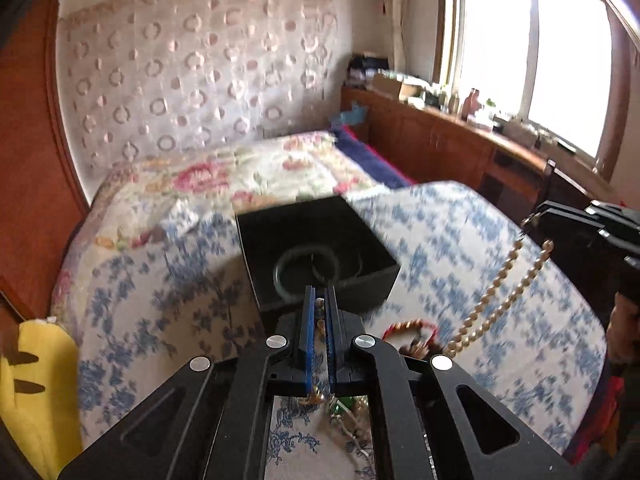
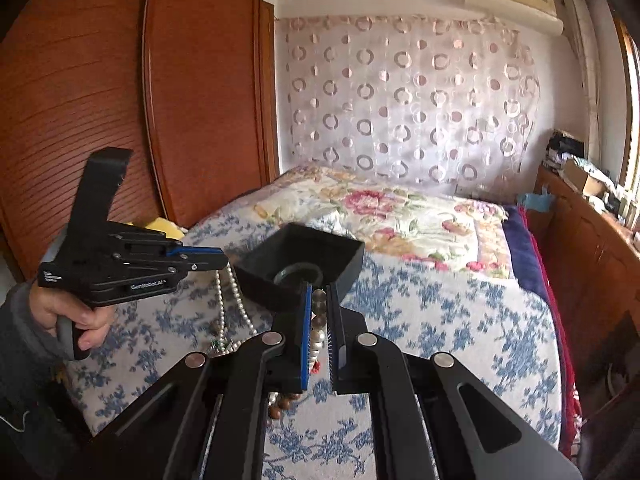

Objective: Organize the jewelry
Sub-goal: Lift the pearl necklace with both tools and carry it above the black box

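Note:
A black open box [image 1: 320, 256] sits on the blue-flowered bedspread and holds a dark green bangle [image 1: 306, 270]; the box also shows in the right wrist view [image 2: 304, 268]. My left gripper [image 1: 320, 296] is shut on a white pearl necklace [image 2: 232, 304] that hangs down to the cloth. My right gripper [image 2: 319, 292] is shut on another pearl strand [image 1: 504, 292], seen between its pads [image 2: 307, 320]. Both grippers are just in front of the box. A red bead bracelet [image 1: 412, 330] lies on the cloth.
A tangle of green and gold jewelry [image 1: 340, 408] lies under the left gripper. A yellow plush [image 1: 36, 392] sits at the left bed edge. A wooden wardrobe [image 2: 100, 100] stands left, a wooden sideboard [image 1: 460, 140] right under the window.

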`<state>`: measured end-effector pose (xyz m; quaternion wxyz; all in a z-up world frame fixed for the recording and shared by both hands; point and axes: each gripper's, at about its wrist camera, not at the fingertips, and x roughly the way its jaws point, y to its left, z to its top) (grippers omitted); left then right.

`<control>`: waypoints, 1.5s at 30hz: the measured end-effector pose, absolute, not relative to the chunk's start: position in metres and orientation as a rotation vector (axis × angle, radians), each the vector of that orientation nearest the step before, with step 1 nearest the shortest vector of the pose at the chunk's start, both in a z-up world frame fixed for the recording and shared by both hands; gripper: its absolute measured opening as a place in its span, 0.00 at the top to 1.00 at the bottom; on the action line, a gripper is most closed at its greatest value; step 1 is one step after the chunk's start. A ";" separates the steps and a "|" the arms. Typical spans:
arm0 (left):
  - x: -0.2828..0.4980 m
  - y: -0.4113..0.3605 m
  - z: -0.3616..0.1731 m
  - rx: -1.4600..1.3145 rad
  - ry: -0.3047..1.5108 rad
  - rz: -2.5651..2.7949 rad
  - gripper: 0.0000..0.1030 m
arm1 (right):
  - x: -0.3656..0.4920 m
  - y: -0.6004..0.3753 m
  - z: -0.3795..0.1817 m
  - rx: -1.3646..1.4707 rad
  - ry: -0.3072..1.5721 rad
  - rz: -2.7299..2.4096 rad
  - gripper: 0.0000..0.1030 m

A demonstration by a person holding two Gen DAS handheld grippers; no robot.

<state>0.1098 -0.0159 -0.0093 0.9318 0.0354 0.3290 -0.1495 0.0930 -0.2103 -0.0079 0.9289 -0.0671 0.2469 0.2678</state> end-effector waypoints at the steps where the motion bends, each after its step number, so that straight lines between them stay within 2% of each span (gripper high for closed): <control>1: 0.108 -0.015 -0.002 0.068 0.657 -0.303 0.96 | 0.092 -0.210 -0.004 -0.139 0.498 0.548 0.92; 22: 0.103 -0.018 0.076 0.044 0.487 -0.268 0.96 | 0.104 -0.194 0.066 -0.176 0.364 0.551 0.92; 45: 0.146 -0.014 0.107 0.053 0.431 -0.208 0.96 | 0.174 -0.186 0.074 -0.157 0.379 0.500 0.92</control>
